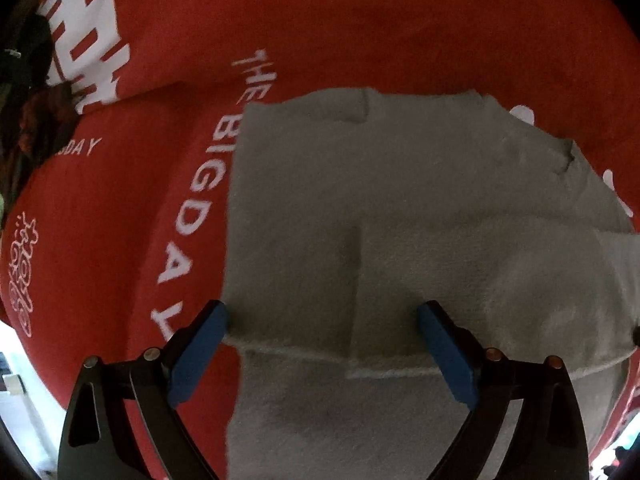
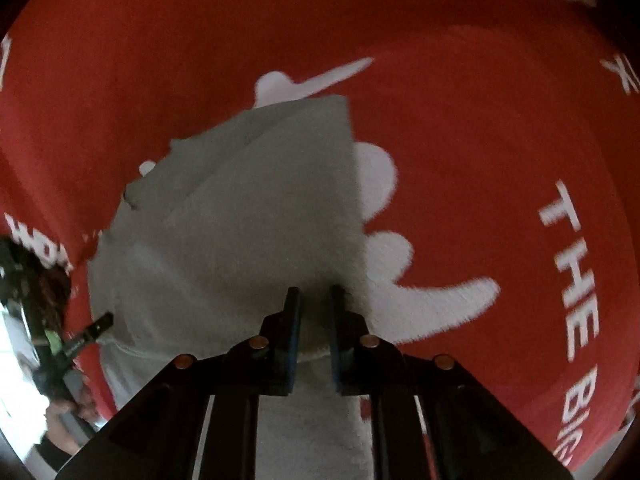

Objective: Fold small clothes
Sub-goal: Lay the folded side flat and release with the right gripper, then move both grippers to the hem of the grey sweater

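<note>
A small grey garment [image 1: 400, 208] lies partly folded on a red cloth [image 1: 360, 28] with white print. In the left wrist view my left gripper [image 1: 322, 316] is open, its blue pads [image 1: 200, 348] spread wide just above a folded edge with a pale seam. In the right wrist view the same garment [image 2: 240, 216] fills the middle. My right gripper [image 2: 314, 300] has its jaws nearly together on the garment's near right edge, with grey fabric between the pads. The left gripper's tip [image 2: 96, 328] shows at the garment's left edge.
The red cloth [image 2: 480, 100] carries white letters "THE BIG DAY" [image 1: 200, 208] and white shapes [image 2: 384, 248]. A hand [image 2: 60, 420] holds the left tool at the lower left of the right wrist view. A pale floor strip [image 1: 16, 380] shows beyond the cloth's left edge.
</note>
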